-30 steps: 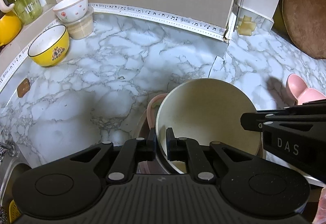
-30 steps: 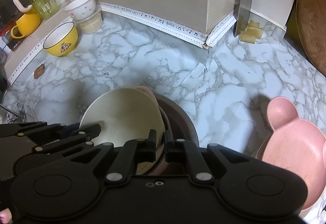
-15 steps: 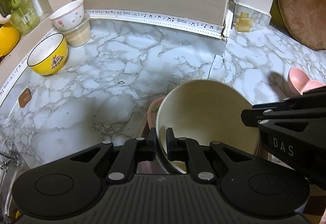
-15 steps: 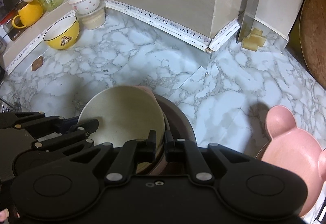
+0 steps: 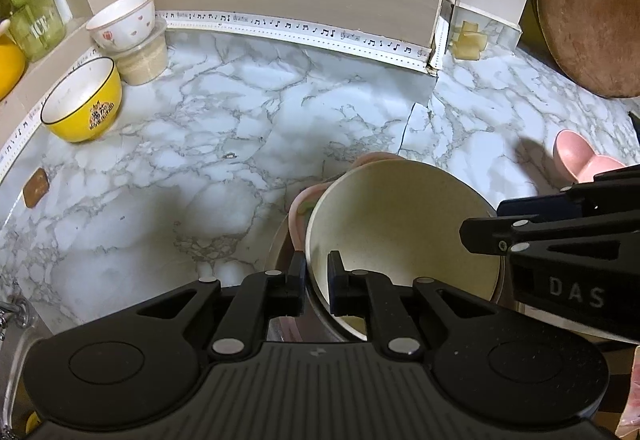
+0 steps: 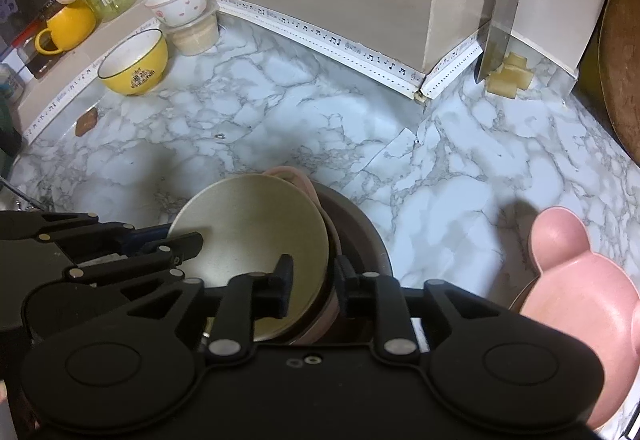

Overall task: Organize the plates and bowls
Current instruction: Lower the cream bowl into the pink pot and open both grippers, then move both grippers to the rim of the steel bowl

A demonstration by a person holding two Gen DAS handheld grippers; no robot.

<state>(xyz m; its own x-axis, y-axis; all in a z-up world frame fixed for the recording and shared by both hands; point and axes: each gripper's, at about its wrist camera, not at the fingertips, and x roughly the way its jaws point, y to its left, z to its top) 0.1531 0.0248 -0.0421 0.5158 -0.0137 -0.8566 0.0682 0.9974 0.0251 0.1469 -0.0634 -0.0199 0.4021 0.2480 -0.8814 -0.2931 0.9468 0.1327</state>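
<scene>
Left wrist view: a yellow bowl (image 5: 82, 101) sits far left on the marble surface (image 5: 240, 127). At centre, the left gripper (image 5: 316, 274) has its fingers clamped on the near rim of a cream bowl (image 5: 400, 228), nested in what looks like a pink bowl (image 6: 308, 183). On the right, the right gripper (image 6: 312, 280) straddles the stacked rims, fingers apart. A pink bear-shaped plate (image 6: 580, 288) lies far right.
</scene>
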